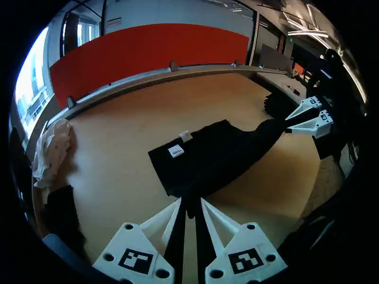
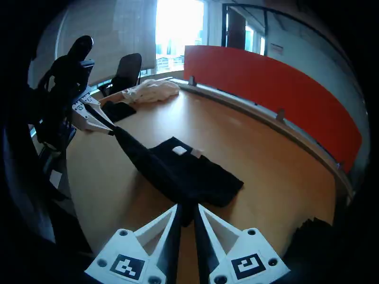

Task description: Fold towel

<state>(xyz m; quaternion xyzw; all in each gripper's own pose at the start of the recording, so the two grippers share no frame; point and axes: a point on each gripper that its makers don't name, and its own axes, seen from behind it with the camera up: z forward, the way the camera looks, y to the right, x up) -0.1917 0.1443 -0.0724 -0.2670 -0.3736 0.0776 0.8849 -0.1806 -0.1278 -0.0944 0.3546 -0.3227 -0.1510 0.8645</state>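
Towel [image 1: 213, 151] is black, soft, matte cloth with 2 small white tags [image 1: 176, 151]. Part of it lies flat on the worktop [image 1: 123, 128], and 1 edge is lifted as a sagging band between both tongs. We see the left tongs [image 1: 192, 204] nearly closed, white angular fingers pinching 1 bunched corner of the towel. Right tongs [image 2: 188, 210] are likewise squeezed to a narrow slit on the opposite corner. Worktop is smooth pale wood with a curved far edge, backed by a flat red partition [image 1: 142, 52]. White crumpled fabric [image 1: 52, 146] sits near the worktop's edge, well apart from the towel, with a dark cloth [image 2: 118, 110] near it.
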